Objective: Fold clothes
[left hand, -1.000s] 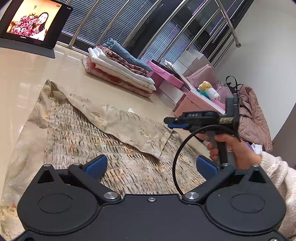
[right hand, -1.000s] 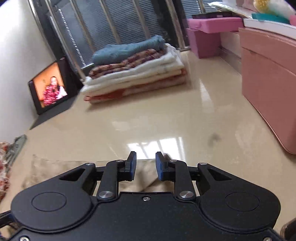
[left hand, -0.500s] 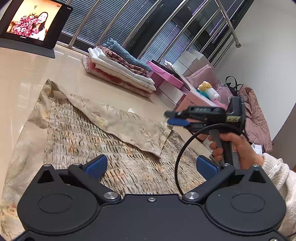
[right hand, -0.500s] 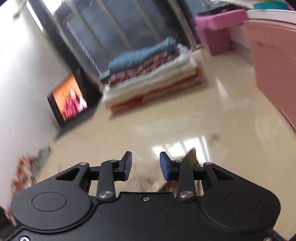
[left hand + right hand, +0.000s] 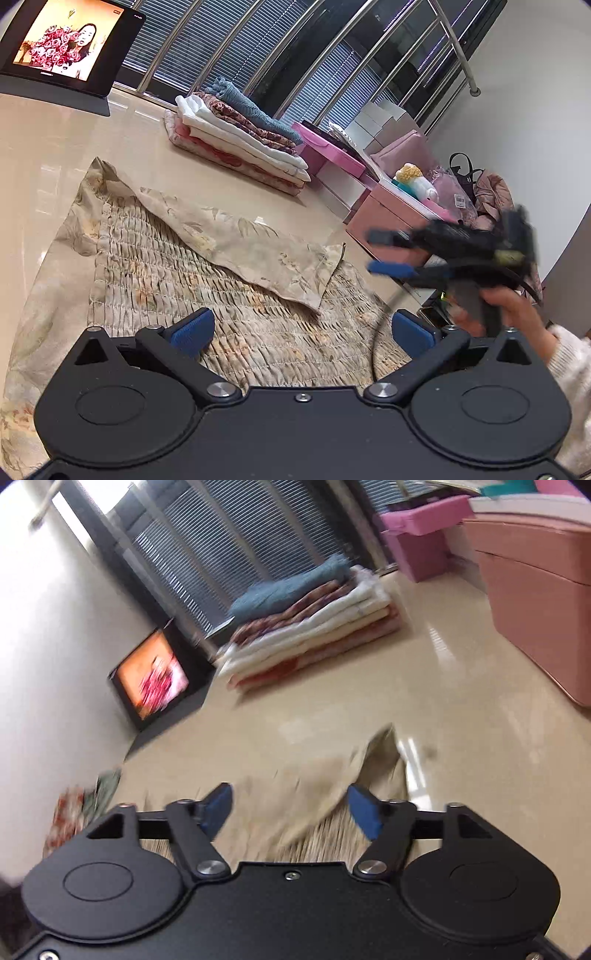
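— Smocked floral dress (image 5: 192, 280) on the tiled floor (image 5: 55, 147), left wrist view: one flap (image 5: 258, 254) lies folded across it. Left gripper (image 5: 299, 328) gapes wide, empty; right gripper (image 5: 384, 251) hovers alongside, parted.

— Right wrist view?

— Blurred. Right gripper (image 5: 291, 805) wide apart, gripping nothing, above the flap's corner (image 5: 380, 753). Folded stack (image 5: 310, 638) beyond. Partly folded, I judge; more folds remain.

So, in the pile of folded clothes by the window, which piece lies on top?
The blue-grey knitted piece lies on top of the folded stack, above the dark red patterned one and the white ones.
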